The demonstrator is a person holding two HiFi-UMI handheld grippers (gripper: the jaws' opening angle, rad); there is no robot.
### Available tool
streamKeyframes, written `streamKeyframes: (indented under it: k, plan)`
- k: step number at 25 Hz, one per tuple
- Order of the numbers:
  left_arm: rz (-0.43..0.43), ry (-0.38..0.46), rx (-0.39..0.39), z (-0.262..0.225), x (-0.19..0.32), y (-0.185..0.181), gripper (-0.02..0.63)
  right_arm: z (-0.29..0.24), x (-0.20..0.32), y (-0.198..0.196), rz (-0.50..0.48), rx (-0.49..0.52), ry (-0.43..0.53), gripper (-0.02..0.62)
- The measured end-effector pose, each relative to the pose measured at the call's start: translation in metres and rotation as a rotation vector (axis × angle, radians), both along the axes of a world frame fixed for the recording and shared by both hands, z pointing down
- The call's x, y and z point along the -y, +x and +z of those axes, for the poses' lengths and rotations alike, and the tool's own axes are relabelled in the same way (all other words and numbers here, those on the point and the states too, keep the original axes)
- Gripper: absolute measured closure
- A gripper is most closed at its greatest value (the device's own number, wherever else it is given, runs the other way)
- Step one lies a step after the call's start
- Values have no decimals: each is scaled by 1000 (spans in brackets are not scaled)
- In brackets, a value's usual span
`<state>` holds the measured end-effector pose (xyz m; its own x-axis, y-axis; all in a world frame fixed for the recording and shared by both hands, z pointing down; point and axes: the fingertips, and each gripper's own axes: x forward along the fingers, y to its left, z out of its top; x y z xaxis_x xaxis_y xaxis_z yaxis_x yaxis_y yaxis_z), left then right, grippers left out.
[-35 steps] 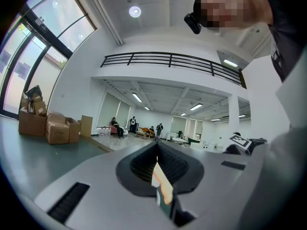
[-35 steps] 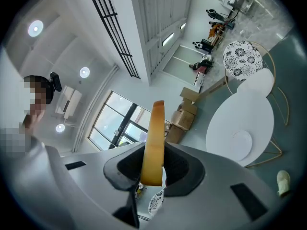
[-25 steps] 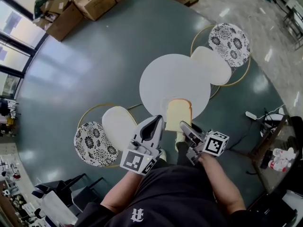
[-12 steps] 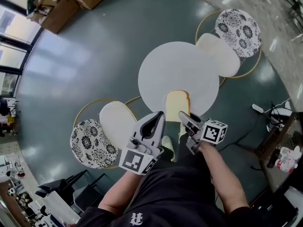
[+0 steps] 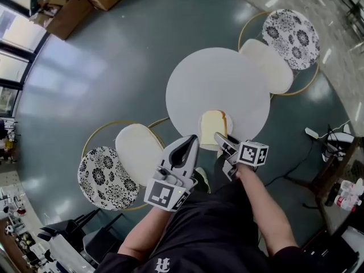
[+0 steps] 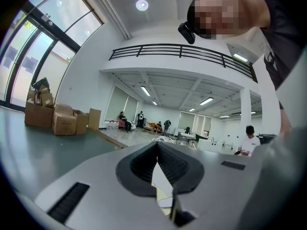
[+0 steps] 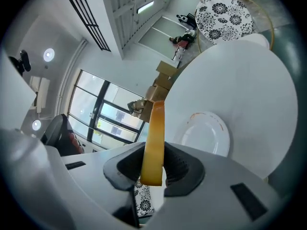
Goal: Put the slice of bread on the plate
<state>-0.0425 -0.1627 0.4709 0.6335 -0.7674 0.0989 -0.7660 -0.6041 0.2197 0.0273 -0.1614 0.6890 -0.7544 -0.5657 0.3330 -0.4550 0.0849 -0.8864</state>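
Clamping the bread on edge, the right gripper holds it over the table's near rim. The plate lies just beyond, hidden under the slice in the head view. The left gripper, jaws together on nothing, hovers beside it.

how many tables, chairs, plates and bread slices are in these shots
round white table: 1
gold-framed chairs with cream seats and patterned backs: 2
white round plate: 1
tan-crusted slice of bread: 1
total: 5
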Motion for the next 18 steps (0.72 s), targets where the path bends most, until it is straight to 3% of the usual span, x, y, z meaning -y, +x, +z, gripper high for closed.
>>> streamKeyframes:
  k: [9,18]
  plan:
    - [-5,-28,-4,24,4,-11,600,36,5,-1,-17,-72,-45,503]
    - [-24,-48,-4,31,9,-18,600,54,4,0,-94,-312,-28,501]
